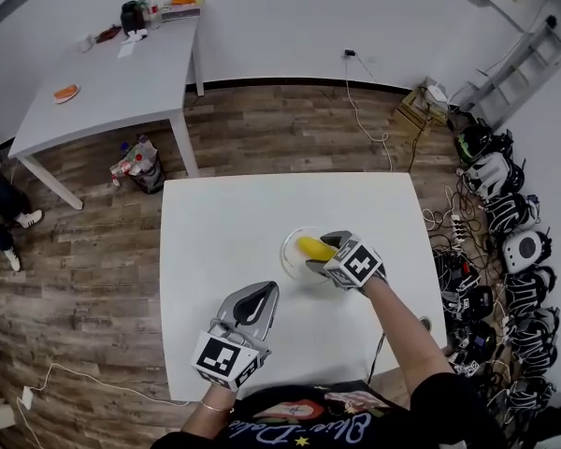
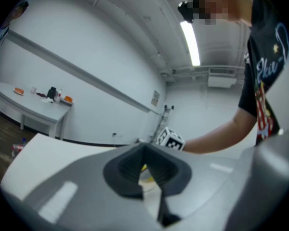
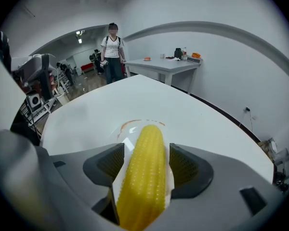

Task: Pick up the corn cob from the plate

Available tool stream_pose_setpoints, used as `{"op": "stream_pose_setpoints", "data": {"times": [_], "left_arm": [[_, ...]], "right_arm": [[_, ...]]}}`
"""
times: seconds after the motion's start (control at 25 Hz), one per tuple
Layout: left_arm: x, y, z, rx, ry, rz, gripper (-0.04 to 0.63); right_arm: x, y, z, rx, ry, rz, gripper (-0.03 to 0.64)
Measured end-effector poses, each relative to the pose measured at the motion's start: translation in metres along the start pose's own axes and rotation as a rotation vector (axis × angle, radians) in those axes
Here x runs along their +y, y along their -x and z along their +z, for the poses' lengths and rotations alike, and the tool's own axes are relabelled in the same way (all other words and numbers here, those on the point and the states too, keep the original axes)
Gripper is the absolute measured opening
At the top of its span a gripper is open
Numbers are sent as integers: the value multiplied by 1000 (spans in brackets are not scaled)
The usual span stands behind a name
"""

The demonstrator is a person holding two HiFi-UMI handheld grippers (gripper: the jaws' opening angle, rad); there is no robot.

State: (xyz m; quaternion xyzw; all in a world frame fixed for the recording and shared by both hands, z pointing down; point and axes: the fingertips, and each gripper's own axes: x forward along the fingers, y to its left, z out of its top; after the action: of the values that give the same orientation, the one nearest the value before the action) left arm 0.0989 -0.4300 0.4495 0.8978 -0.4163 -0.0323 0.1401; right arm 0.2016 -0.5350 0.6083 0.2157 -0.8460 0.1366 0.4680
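Observation:
A yellow corn cob (image 1: pixel 311 247) lies on a clear glass plate (image 1: pixel 289 256) right of the middle of the white table (image 1: pixel 224 232). My right gripper (image 1: pixel 321 255) reaches down onto the plate from the right. In the right gripper view the corn cob (image 3: pixel 144 177) lies lengthwise between the ribbed pads (image 3: pixel 185 165) of the right gripper (image 3: pixel 145 153), a thin white gap on each side, so the jaws stand open around it over the plate (image 3: pixel 127 124). My left gripper (image 1: pixel 264 294) hovers near the table's front, pointing towards the plate, jaws together and empty (image 2: pixel 145 165).
A second white table (image 1: pixel 122 73) with small items stands at the back left, a bag (image 1: pixel 138 165) on the floor beside its leg. Headsets and cables (image 1: pixel 505 241) crowd the floor at the right, near a ladder (image 1: pixel 528 54). A person (image 3: pixel 111 57) stands far off.

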Motion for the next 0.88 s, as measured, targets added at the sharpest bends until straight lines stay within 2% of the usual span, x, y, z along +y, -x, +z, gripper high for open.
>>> {"op": "stream_pose_setpoints", "data": {"times": [0.28,0.44,0.56,0.68,0.88], "left_arm": [[9,0,-6,13,12,36,-12],[11,0,-8,23,19,50,-12],[6,0,-7,27,10,61,-12],[0,4,-6,37,-5,74,-12],[-16,5,2,19,-36,81,-12]], "right_arm": [[-3,-15,-15,106,8,52,267],[-6,-18,-12,86,-11,50,261],[-9,-10,-14,45,-81,35,258],[-7,14,-3,-118,-188,26,258],[4,85,30,-518,-339,-17,258]]}}
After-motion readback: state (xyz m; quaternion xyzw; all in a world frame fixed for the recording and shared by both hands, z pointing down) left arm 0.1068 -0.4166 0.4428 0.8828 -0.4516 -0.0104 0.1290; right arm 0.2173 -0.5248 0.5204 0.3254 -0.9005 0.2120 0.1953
